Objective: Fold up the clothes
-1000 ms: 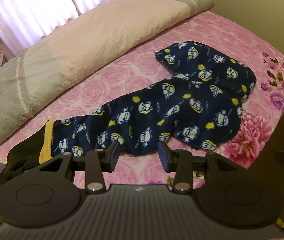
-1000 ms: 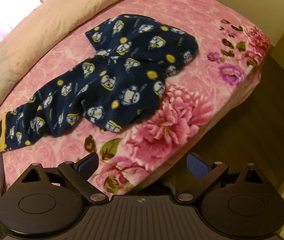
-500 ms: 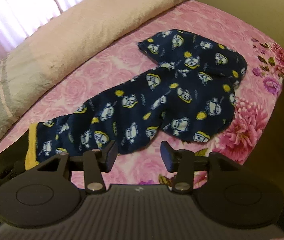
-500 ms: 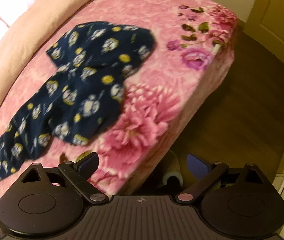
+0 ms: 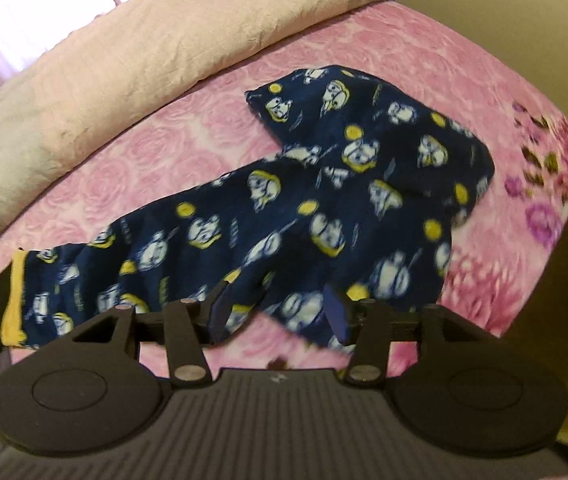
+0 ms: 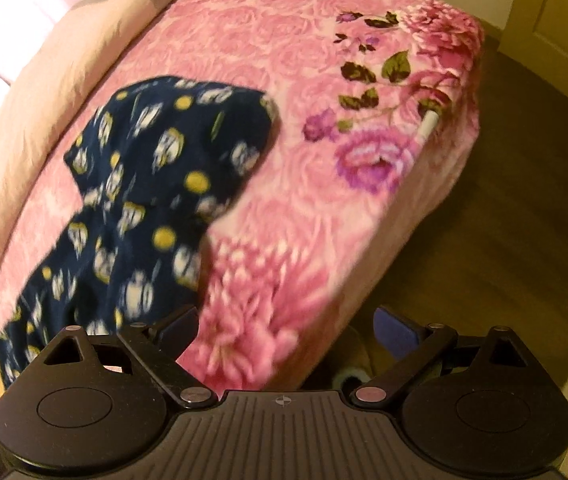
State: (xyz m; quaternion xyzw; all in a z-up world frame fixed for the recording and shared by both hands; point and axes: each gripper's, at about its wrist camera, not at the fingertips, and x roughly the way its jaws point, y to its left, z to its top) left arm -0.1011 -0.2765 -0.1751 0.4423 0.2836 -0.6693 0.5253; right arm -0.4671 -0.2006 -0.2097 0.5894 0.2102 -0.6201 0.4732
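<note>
Dark blue fleece pajama pants (image 5: pixel 284 216) with white cartoon figures and yellow dots lie crumpled on the pink bed; a yellow cuff (image 5: pixel 14 300) is at the left end. My left gripper (image 5: pixel 278 314) is open and empty, just above the pants' near edge. The pants also show at the left of the right wrist view (image 6: pixel 144 208). My right gripper (image 6: pixel 287 330) is wide open and empty, over the bed's near corner to the right of the pants.
A pink floral blanket (image 5: pixel 403 60) covers the bed, also in the right wrist view (image 6: pixel 323 80). A long beige and grey pillow (image 5: pixel 144 52) lies along the far side. The bed edge drops to a brown wooden floor (image 6: pixel 503 220) at the right.
The left gripper has moved closer to the pants' near edge. The right gripper has swung right, so the pants shifted left in its view and more floor shows.
</note>
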